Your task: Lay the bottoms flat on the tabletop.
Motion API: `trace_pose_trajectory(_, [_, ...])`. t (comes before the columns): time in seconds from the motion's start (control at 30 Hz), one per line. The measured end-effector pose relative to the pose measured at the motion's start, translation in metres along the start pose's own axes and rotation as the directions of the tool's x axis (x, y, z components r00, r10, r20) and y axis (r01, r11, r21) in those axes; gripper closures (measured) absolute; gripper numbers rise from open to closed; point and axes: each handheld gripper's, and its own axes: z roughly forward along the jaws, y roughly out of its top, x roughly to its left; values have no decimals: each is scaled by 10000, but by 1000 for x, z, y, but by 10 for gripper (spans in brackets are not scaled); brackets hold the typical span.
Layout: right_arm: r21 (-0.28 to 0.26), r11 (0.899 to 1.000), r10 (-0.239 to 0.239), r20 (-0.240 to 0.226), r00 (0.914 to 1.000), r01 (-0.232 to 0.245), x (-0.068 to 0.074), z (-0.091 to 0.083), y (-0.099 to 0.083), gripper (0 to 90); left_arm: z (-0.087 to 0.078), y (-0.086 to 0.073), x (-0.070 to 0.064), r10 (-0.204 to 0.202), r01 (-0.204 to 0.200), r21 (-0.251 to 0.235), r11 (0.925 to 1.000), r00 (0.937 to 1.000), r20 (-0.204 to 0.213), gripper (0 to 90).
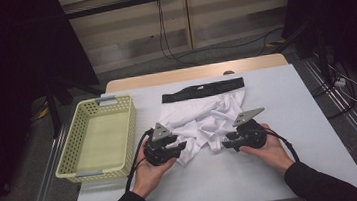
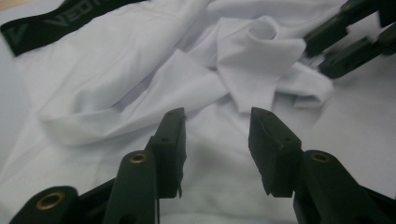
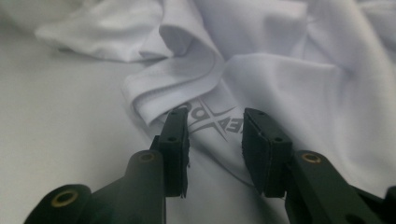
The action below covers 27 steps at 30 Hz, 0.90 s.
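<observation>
A pair of white boxer shorts (image 1: 200, 115) with a black waistband (image 1: 202, 90) lies crumpled in the middle of the table. My left gripper (image 1: 181, 145) is at the garment's near left edge, open, its jaws hovering over the white cloth (image 2: 140, 93) with nothing between them. My right gripper (image 1: 225, 143) is at the near right edge, open, over a folded hem (image 3: 173, 88) and a grey printed logo (image 3: 212, 121). In the left gripper view the right gripper (image 2: 322, 53) shows at the upper right.
A pale yellow plastic basket (image 1: 71, 152) stands at the table's left edge with nothing in it. The grey tabletop (image 1: 287, 104) has bare room to the right and in front. Cables lie on the floor beyond the table.
</observation>
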Motion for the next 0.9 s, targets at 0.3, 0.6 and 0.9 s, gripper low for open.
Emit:
trace_pose_trajectory(0.3, [-65,9999,119,279,9995,-117,-6,3,0,872,47,12,-20,693,-723,498,9961,9959,587,602])
trace_pose_trajectory(0.6, [-352,9984,440,80,9990,-437,-13,-16,3,900,67,13,-31,1267,-1263,1070,9862,9919,27,718])
trace_pose_trajectory(0.9, [-374,9957,855,47,9963,-853,-25,-36,0,900,57,16,-26,866,-865,1127,9899,9962,34,875])
